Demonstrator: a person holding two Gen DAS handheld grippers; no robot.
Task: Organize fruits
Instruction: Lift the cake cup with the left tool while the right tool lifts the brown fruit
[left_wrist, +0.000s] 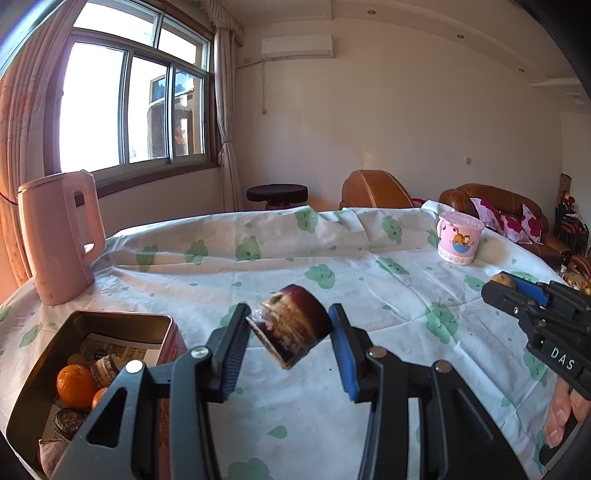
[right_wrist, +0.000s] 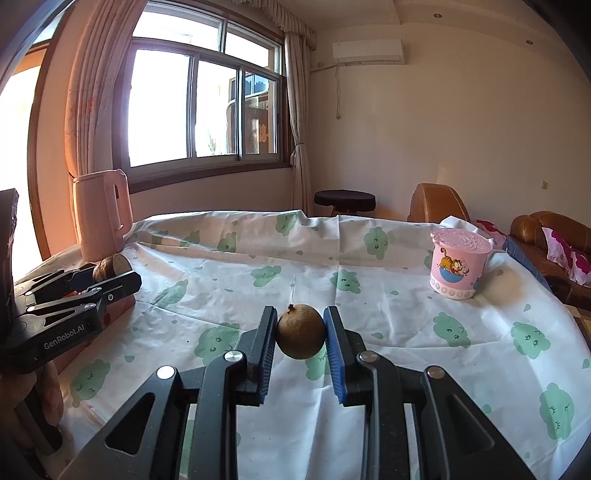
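Left claw (left_wrist: 290, 328): clenched on a dark purple cut fruit piece (left_wrist: 291, 325), a tilted, drum-shaped chunk with a flat cut face, held clear above the cloth-covered desk (left_wrist: 369, 295). Its blue pads (left_wrist: 341, 354) press the piece from both sides.

Right claw (right_wrist: 300, 332): clenched on a small round brown fruit (right_wrist: 300, 331) with a stubby tip at its top, held above the middle of the desk. In the left wrist view the same claw enters from the right edge with the brown fruit at its tip, and fingers of the person's hand (left_wrist: 561, 417) show below it.

Metal tin (left_wrist: 92, 325): open, rectangular, at the near left corner of the desk, just left of the left claw. It holds a large orange (left_wrist: 75, 384), a second, smaller orange partly hidden beside it, and several dark round pieces whose kind cannot be told; printed paper lines its bottom.

Pink kettle (left_wrist: 59, 236): upright at the far left edge of the desk, behind the tin.

Pink cartoon cup (right_wrist: 458, 264): upright with its lid on, near the far right edge, well apart from both claws.

The white cloth bears green cloud prints.
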